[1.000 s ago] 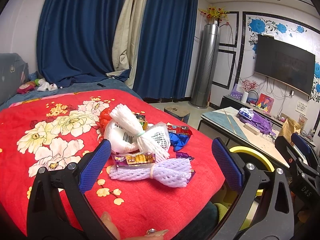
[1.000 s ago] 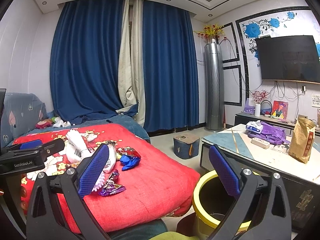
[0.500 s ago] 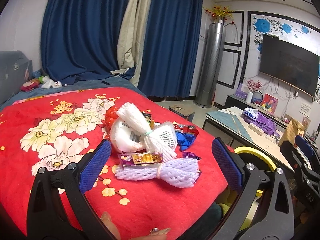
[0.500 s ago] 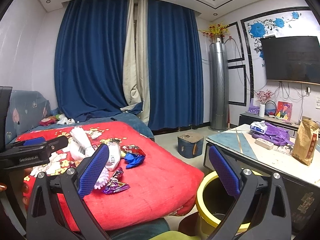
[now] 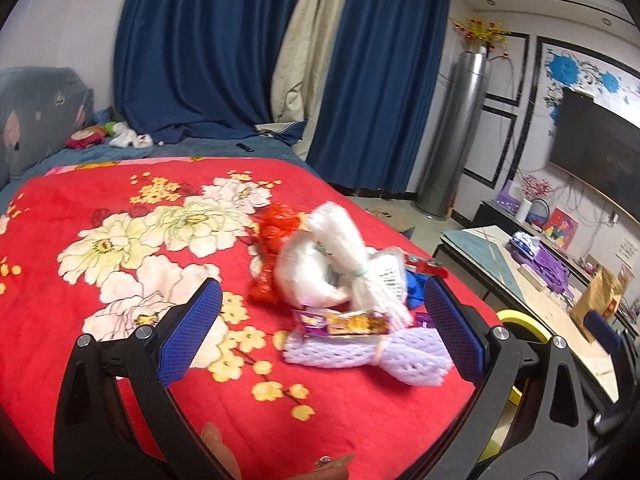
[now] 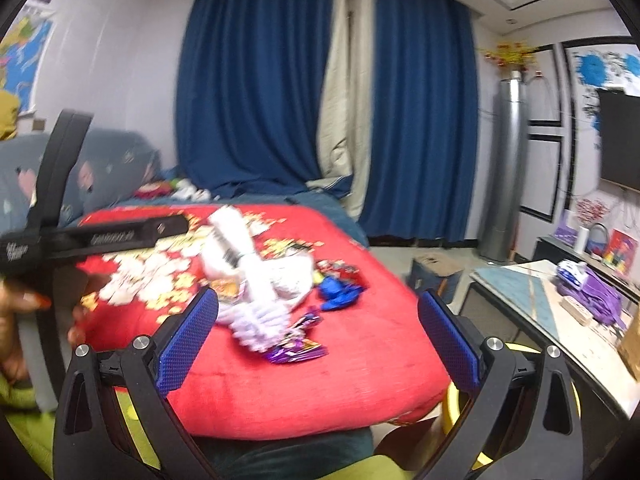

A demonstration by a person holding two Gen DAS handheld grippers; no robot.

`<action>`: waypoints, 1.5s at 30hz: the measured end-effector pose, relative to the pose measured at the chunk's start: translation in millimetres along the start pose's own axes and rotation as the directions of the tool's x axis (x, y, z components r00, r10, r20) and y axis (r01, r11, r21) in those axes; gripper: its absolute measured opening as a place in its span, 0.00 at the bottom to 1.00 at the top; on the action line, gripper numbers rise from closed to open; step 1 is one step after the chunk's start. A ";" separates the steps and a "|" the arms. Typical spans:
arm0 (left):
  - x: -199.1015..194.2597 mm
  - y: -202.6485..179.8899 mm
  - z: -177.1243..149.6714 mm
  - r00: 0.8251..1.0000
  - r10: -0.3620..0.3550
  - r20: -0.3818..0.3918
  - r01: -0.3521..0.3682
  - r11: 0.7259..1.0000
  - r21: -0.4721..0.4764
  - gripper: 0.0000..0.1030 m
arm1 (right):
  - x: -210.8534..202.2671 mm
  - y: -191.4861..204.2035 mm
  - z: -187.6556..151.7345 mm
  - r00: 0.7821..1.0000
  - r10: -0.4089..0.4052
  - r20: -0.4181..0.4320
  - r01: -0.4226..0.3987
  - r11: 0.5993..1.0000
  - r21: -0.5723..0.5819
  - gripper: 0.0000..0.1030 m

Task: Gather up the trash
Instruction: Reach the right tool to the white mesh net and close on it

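Observation:
A heap of trash lies near the front right edge of a red flowered blanket [image 5: 120, 320]: a lilac foam net [image 5: 360, 354], a yellow-purple snack wrapper [image 5: 344, 322], a white foam net bundle [image 5: 352, 256], white plastic bags [image 5: 304, 276], a red mesh bag [image 5: 272, 256] and a blue wrapper [image 6: 338, 290]. A purple wrapper [image 6: 296, 348] lies nearest the edge. My left gripper [image 5: 320, 334] is open, its fingers wide on either side of the heap, just short of it. My right gripper [image 6: 316, 340] is open over the blanket's edge, the purple wrapper between its fingers. A yellow bin [image 5: 524, 328] stands below the blanket's right corner.
A low table [image 5: 500, 264] with a purple bag [image 5: 548, 260] and a brown paper bag [image 5: 600, 300] stands to the right. A small box stool [image 6: 436, 270] sits on the floor. Blue curtains [image 5: 200, 60] and a tall silver unit [image 5: 456, 136] are behind. A hand [image 6: 24, 312] holds the left gripper.
Both grippers have swung left and moved closer to the heap, which now looks larger. The bin has slid mostly out of the right wrist view. Both stay open.

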State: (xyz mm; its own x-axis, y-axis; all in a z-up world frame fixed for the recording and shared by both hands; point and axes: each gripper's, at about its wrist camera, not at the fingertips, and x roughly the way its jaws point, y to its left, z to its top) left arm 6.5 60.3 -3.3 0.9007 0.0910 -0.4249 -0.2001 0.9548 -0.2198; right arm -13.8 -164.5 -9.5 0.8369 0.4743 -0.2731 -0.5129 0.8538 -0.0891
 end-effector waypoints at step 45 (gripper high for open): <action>94.6 -8.2 45.0 0.968 -0.168 -0.188 0.198 0.968 0.156 0.12 | 100.9 17.6 -19.2 0.911 0.295 -0.289 -0.291 0.955 0.057 0.26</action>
State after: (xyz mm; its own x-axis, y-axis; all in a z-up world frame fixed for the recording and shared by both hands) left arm 110.7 73.8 -2.3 0.8329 -0.1253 -0.5391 0.0447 0.9861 -0.1601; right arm 58.0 -105.8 -57.0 0.5560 0.6217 -0.5517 -0.7224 0.6898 0.0492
